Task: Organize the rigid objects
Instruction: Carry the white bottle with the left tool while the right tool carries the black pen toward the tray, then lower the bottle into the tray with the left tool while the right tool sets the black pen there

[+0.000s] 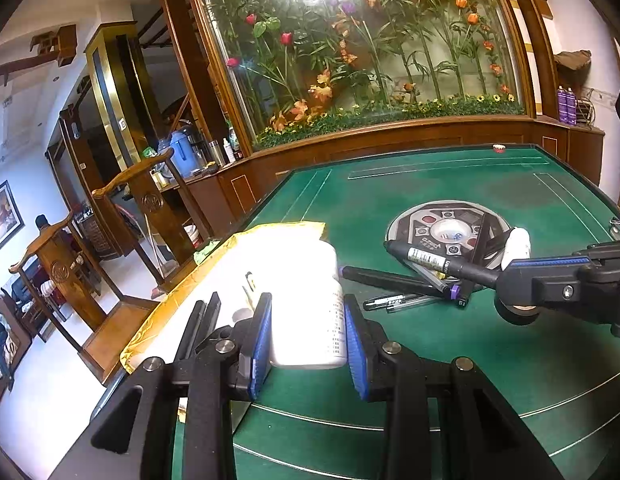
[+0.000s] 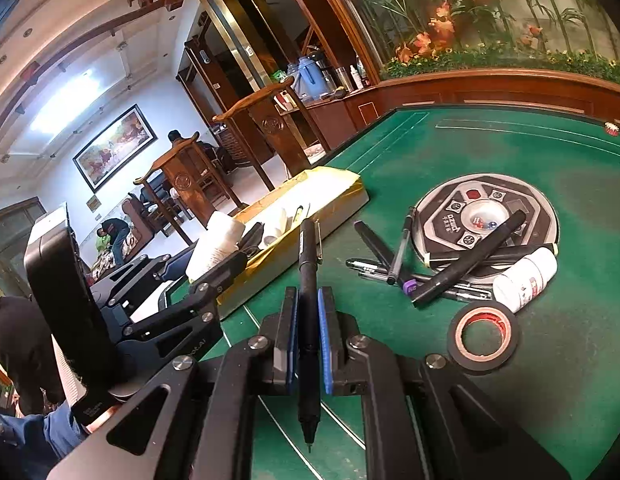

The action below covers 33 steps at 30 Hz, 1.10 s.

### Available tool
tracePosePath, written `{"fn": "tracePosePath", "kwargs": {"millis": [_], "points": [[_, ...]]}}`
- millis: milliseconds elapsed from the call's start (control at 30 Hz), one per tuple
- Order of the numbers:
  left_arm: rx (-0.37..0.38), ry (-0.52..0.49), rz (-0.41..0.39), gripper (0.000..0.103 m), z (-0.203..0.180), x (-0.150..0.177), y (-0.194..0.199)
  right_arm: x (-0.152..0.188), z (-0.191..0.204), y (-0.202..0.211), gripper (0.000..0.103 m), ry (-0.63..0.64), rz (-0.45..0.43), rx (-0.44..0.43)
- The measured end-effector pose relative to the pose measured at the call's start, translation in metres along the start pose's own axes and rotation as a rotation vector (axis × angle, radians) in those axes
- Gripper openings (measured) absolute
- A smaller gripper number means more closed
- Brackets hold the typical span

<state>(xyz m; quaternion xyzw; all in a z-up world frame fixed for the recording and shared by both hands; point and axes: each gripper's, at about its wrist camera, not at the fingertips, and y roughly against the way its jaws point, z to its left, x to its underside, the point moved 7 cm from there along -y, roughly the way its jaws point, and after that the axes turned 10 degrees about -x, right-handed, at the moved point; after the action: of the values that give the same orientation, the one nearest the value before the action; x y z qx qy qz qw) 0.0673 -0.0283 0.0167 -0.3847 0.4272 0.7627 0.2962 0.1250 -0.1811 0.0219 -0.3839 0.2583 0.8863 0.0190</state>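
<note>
So the big green table (image 2: 450, 152) has a gold-lined box (image 2: 338, 192) sitting along its left edge, and that box looks like the drop-off spot for all the loose stuff. A few things already lie inside it, though the glare washes them out so I can't say exactly what they are.

My read is we're mid-transfer with both hands loaded. The left gripper (image 1: 307, 328) is clamped on a white bottle (image 1: 310, 304), blue pads pressing its sides, and it's holding the bottle right at the near end of the box, above or just over the rim. The right gripper (image 2: 307, 332) is squeezed tight on a black pen (image 2: 308, 320), which sticks out forward toward the box with its tip pointing back at the camera.

Still waiting on the table: a tape roll (image 2: 484, 336) close to the right gripper, a second small bottle (image 2: 526, 276) lying on its side just past it, and a messy pile of pens and markers (image 2: 430, 268) partly resting across the round dice console (image 2: 486, 220) in the middle.

Next move, I'd guess: lower the bottle into a free bit of the box and let go, then bring the pen in flat alongside. The pen's long, so it probably needs to line up with the box's length to fit cleanly without catching on the rim.
</note>
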Motion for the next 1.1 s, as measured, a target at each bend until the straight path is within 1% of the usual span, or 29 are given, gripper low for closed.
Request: {"fn": "tracePosePath", "kwargs": {"millis": [500, 867, 1100], "points": [[0.009, 0.022, 0.015, 0.035, 0.014, 0.005, -0.006, 0.000, 0.013, -0.012, 0.009, -0.011, 0.008, -0.021], [0.005, 0.075, 0.045, 0.035, 0.040, 0.011, -0.020, -0.011, 0.029, -0.037, 0.009, 0.013, 0.034, -0.021], [-0.004, 0.112, 0.065, 0.035, 0.061, 0.013, -0.035, -0.023, 0.039, -0.060, 0.009, 0.022, 0.059, -0.017]]}}
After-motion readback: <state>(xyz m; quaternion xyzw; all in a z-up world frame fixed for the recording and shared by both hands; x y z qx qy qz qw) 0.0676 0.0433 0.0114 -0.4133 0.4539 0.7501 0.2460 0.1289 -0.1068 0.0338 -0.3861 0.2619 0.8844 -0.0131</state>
